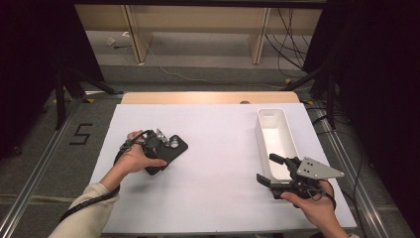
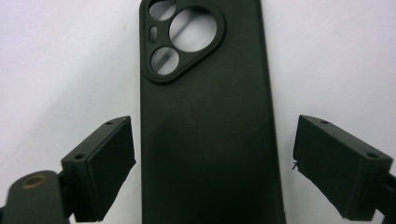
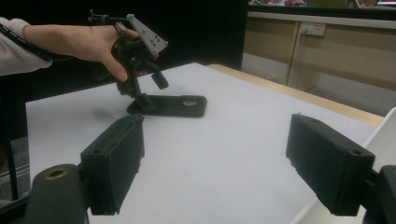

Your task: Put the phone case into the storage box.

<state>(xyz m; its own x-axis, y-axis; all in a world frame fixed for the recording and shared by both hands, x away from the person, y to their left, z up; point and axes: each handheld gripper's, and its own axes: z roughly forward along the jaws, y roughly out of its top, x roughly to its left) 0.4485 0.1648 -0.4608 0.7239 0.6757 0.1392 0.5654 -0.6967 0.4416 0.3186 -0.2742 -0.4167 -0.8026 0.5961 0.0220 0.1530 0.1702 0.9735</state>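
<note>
Two grippers are out over the white table. The left gripper hangs just above a black phone case, which lies flat on the table's left half, camera cutouts pointing away from the hand; its jaws stand wide on either side of the case, clear of its edges, gripping nothing. The right gripper hovers near the front end of a white bin on the right, jaws apart and empty.

Phone case is seen as plain matte black, no pattern. Tray is white, table cover white over a light wood edge. Gripper pads are black; top plate is grey.
</note>
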